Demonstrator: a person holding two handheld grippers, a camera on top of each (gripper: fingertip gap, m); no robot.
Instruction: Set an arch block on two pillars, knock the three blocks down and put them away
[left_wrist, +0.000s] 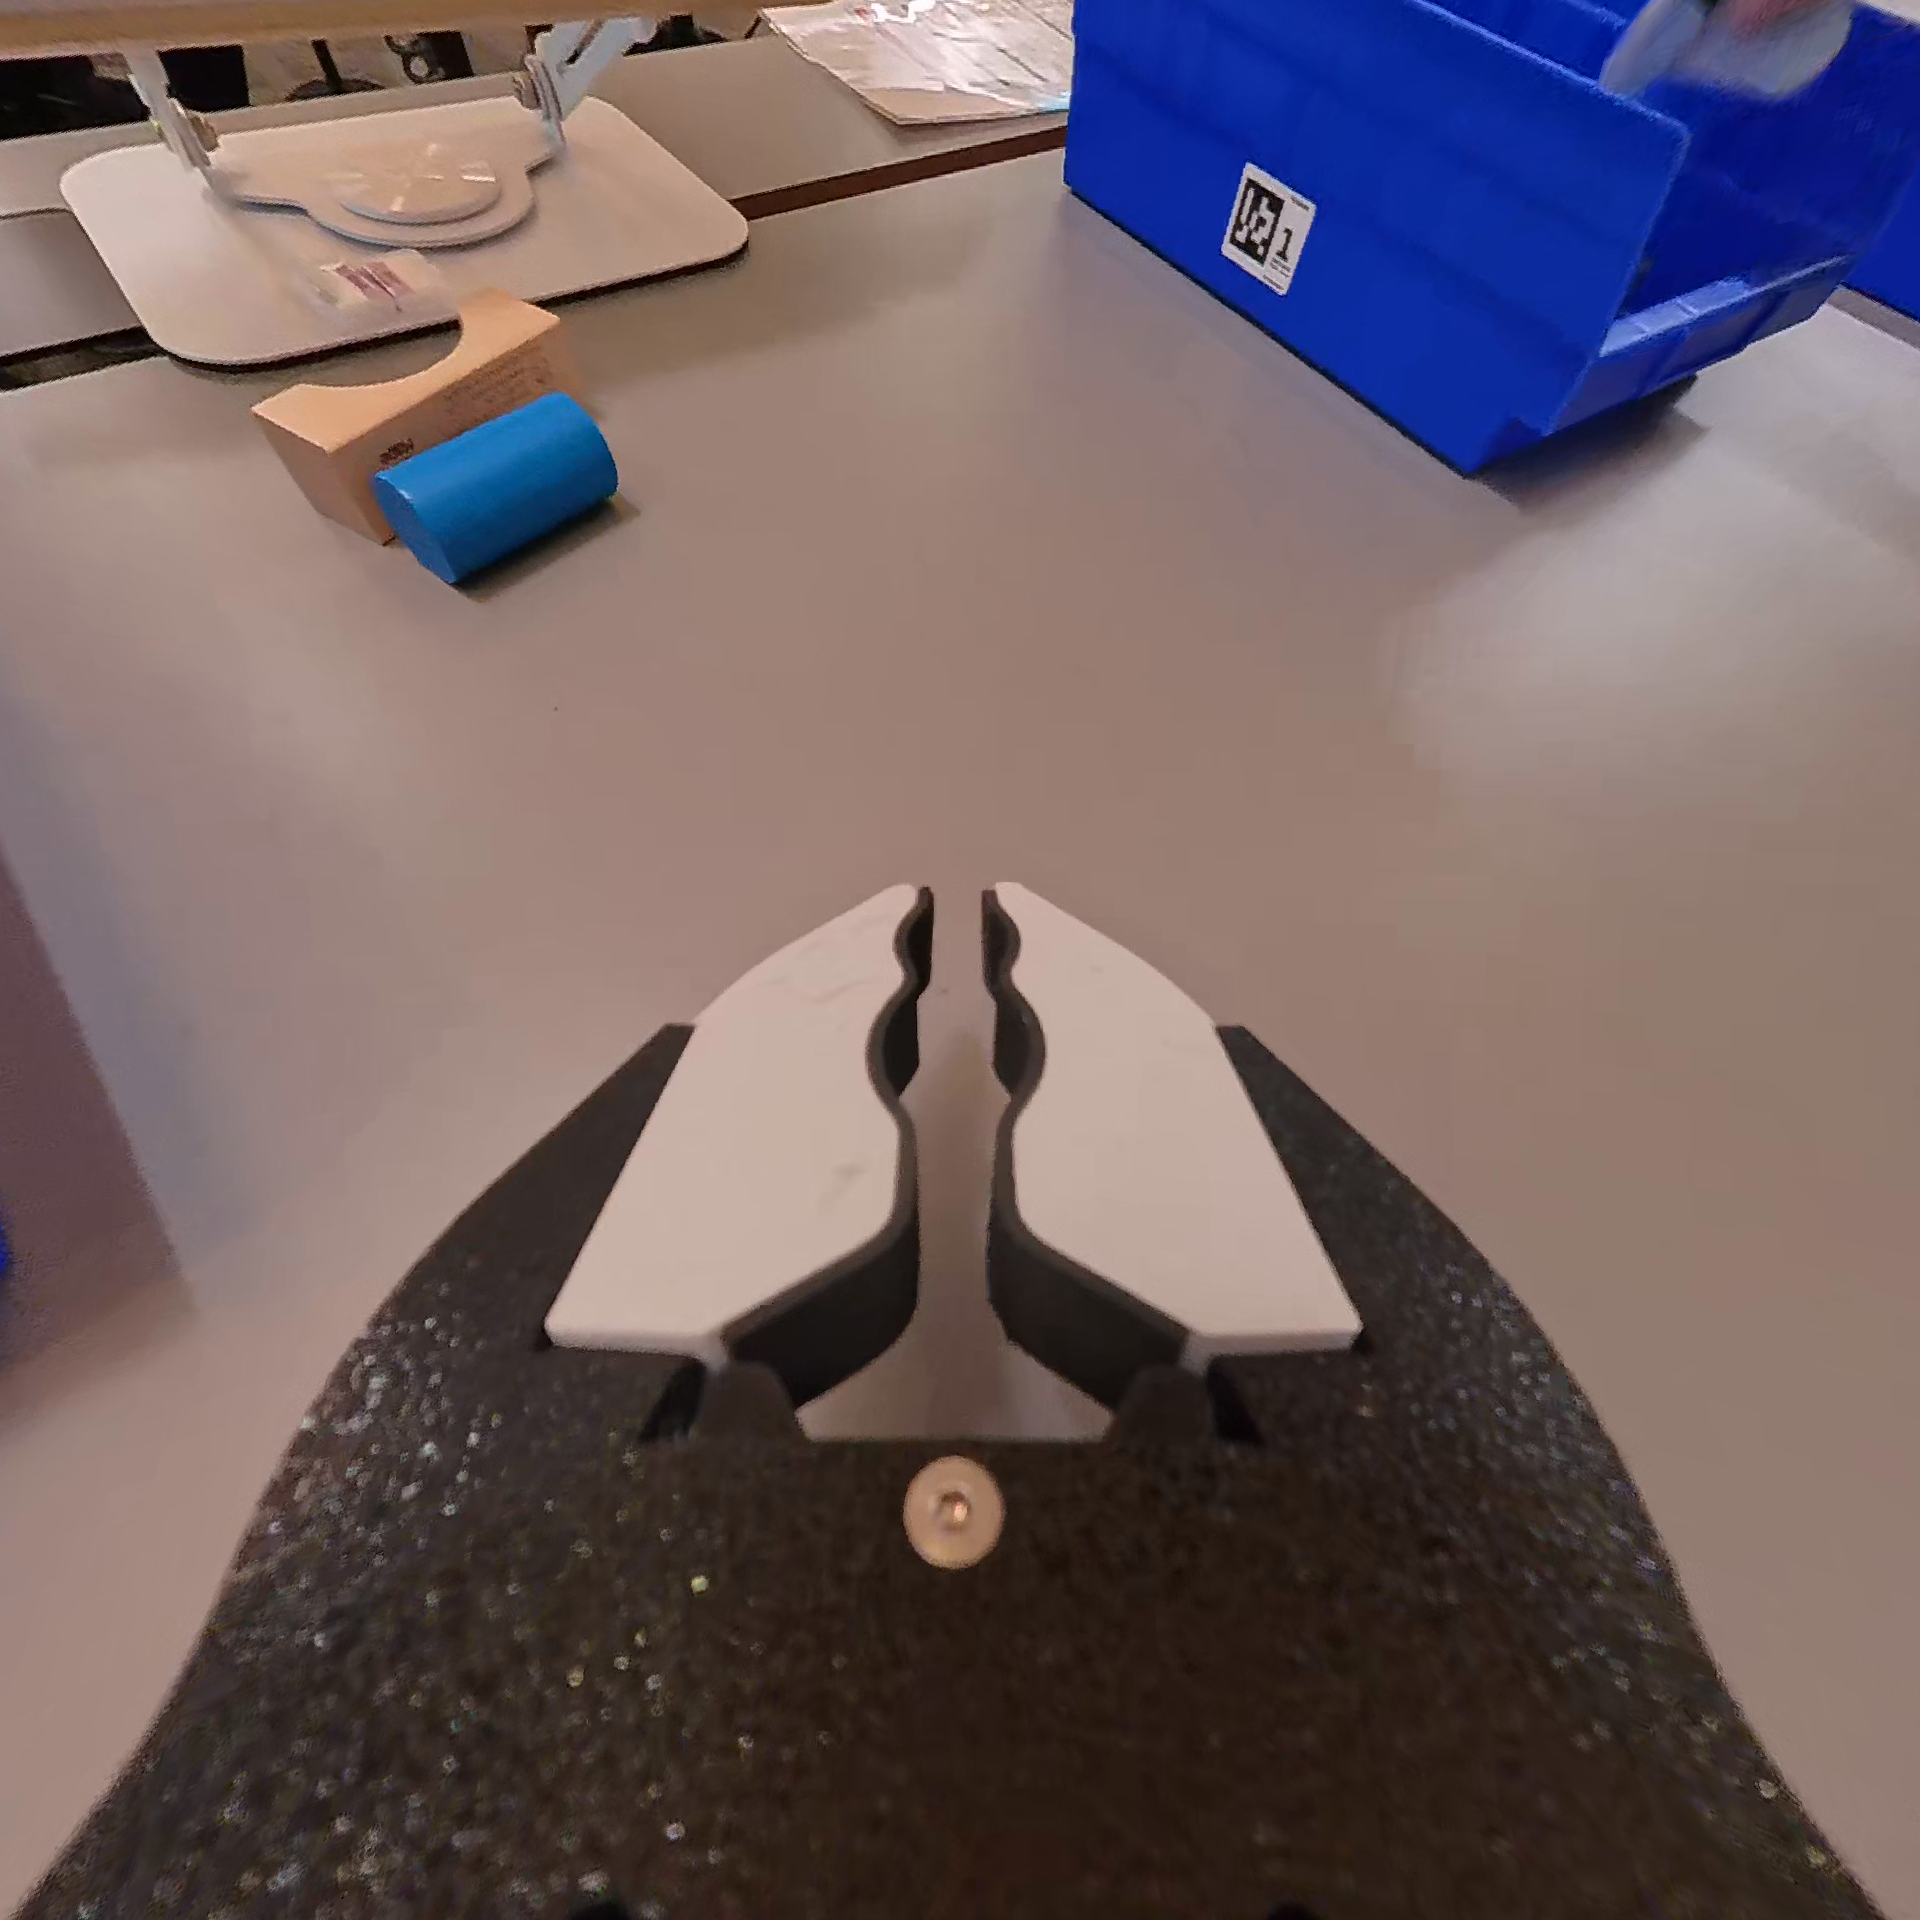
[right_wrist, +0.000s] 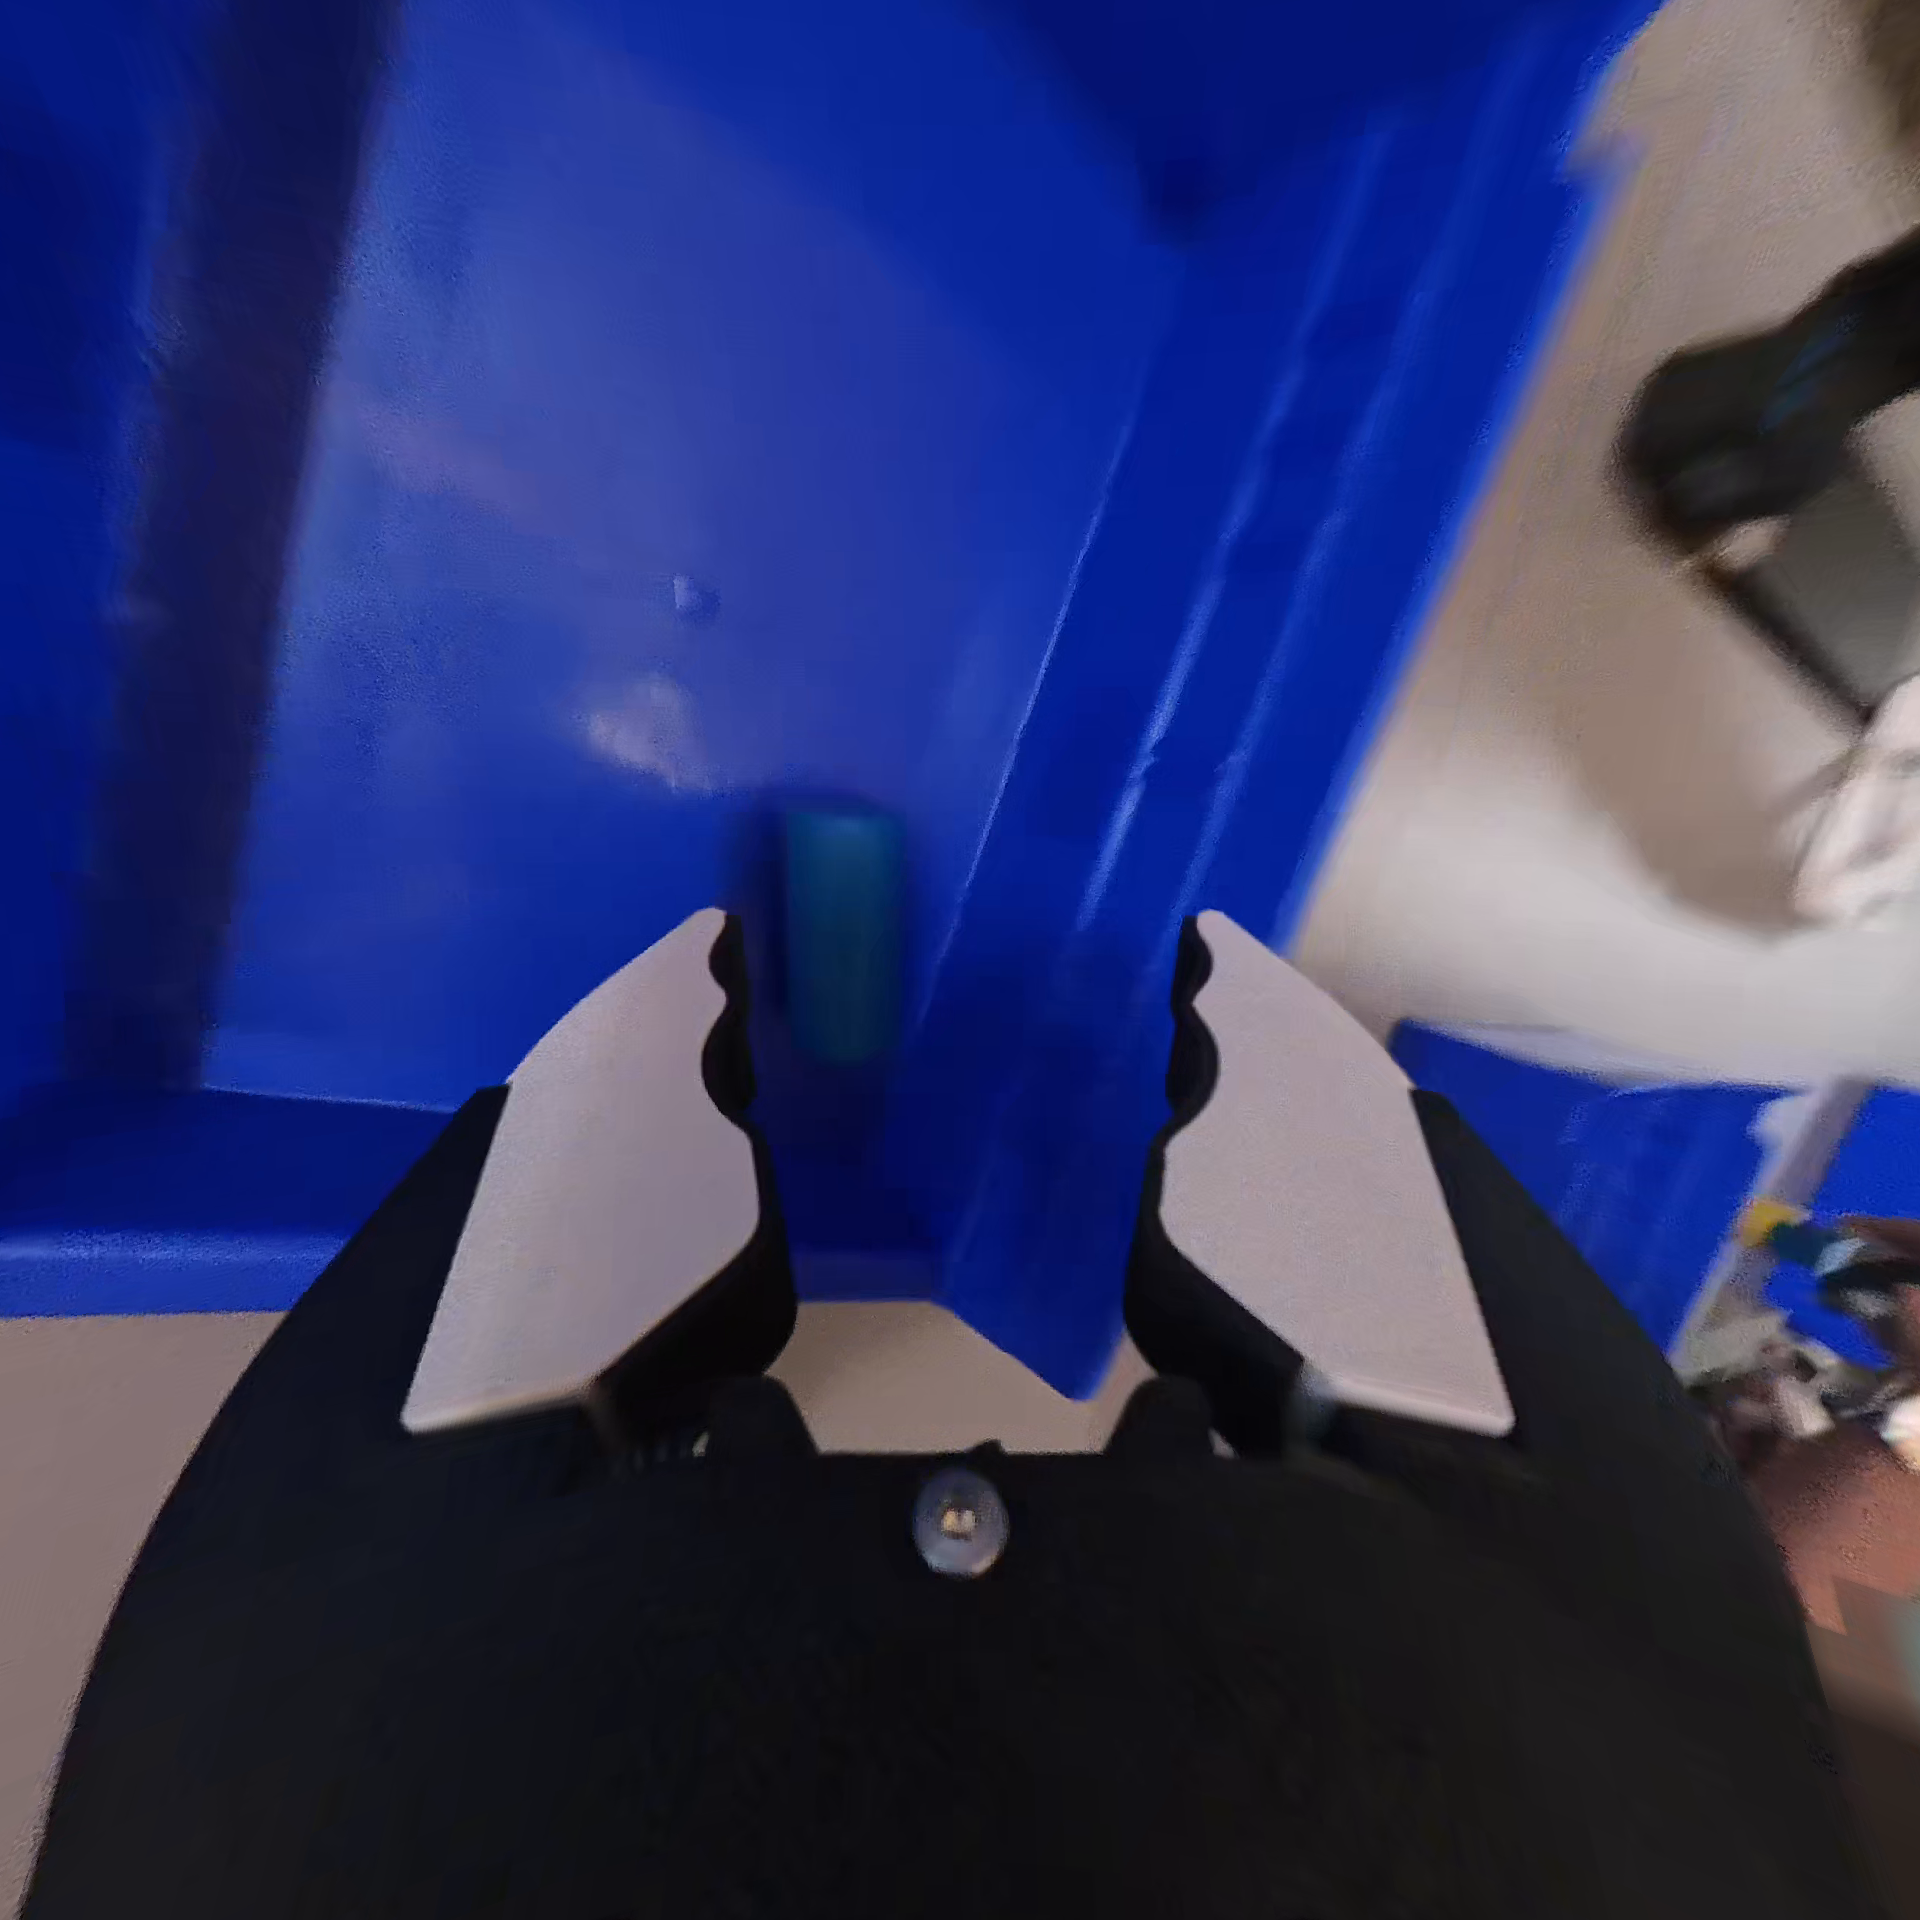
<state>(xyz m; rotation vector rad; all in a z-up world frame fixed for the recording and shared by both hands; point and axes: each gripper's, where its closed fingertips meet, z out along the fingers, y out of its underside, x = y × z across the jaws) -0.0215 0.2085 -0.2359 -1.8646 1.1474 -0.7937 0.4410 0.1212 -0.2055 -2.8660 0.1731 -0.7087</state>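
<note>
My left gripper (left_wrist: 957, 899) hovers over the bare grey table (left_wrist: 987, 644), its fingers nearly together with only a narrow gap, and it holds nothing. A blue cylinder (left_wrist: 497, 485) lies on its side far ahead to the left, against a tan wooden arch block (left_wrist: 416, 400). My right gripper (right_wrist: 956, 930) is open and empty above a blue plastic bin (right_wrist: 623, 416). A teal cylinder (right_wrist: 844, 935) lies on the bin floor by the right wall, just beyond the left fingertip (right_wrist: 717, 935). The bin also shows in the left wrist view (left_wrist: 1382, 260) at the far right.
A grey stand base (left_wrist: 405, 218) sits at the far left of the table, papers (left_wrist: 935, 52) lie behind it. A white square marker sticker (left_wrist: 1268, 229) is on the bin's side. Right of the bin in the right wrist view are blurred dark and white objects (right_wrist: 1766, 436). One gripper's finger ends stand about 45 cm off the other's. My right tips are about 45 cm from the tan wooden arch block (left_wrist: 416, 400), my left tips only 25 cm.
</note>
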